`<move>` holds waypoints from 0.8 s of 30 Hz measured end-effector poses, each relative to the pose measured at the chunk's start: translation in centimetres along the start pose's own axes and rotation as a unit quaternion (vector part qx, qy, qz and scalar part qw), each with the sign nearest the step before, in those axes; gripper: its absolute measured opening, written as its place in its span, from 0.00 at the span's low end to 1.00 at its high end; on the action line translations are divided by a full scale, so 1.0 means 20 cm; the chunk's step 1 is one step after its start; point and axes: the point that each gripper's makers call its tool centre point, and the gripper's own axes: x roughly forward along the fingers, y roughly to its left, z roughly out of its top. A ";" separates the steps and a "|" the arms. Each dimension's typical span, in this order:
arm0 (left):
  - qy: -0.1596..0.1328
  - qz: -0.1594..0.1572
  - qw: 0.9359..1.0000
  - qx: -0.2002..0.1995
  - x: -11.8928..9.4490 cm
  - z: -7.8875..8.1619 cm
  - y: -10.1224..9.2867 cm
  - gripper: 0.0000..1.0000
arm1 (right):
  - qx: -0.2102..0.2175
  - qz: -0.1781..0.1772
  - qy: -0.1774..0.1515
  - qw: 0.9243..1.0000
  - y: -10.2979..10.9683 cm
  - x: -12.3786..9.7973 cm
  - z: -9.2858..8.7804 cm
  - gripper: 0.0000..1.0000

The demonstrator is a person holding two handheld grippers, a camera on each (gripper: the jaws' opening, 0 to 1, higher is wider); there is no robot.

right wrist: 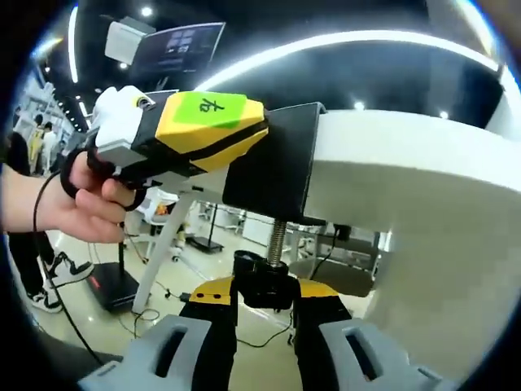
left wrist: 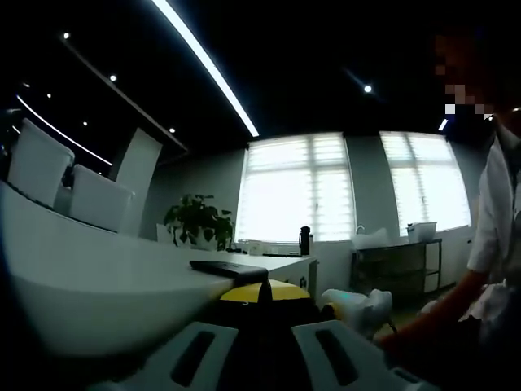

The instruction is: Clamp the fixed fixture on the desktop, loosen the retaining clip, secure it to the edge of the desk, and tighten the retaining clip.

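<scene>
A: Left gripper view first, what's there?
B: Left gripper, jaws low in the pic w/ a dark gap between them, something black and yellow sitting in that gap. Can't tell if they pinch it. White surface curves along the left, its edge right by the jaws. A dark flat thing lies near the far corner. Potted plant and windows behind. A person's hand at right.
A: Right gripper view?
B: Right gripper, jaws closed in on the black knob under the clamp's screw. The black clamp sits on the surface edge, body wrapped over it, screw below. The other gripper, yellow w/ a green label, grips the clamp from the left, hand on its handle.
</scene>
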 end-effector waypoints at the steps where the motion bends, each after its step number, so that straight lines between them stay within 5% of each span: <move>1: 0.000 0.000 1.000 0.000 0.00 0.00 0.00 0.02 | 0.000 0.010 0.001 1.000 0.00 0.00 0.00 0.26; 8: 0.000 -0.002 1.000 0.001 0.00 0.00 0.00 0.02 | -0.012 0.058 0.006 0.998 0.01 0.02 0.00 0.26; 14: -0.001 -0.003 1.000 0.002 0.00 0.00 0.00 0.02 | 0.029 0.084 0.003 0.996 0.01 0.01 -0.01 0.26; 19: -0.003 -0.005 1.000 0.002 0.00 0.00 0.00 0.02 | 0.053 0.016 -0.005 0.998 -0.01 -0.05 -0.02 0.29; 24: -0.005 -0.005 1.000 -0.002 0.00 0.00 0.00 0.02 | 0.073 -0.137 -0.001 0.988 -0.04 -0.17 -0.05 0.38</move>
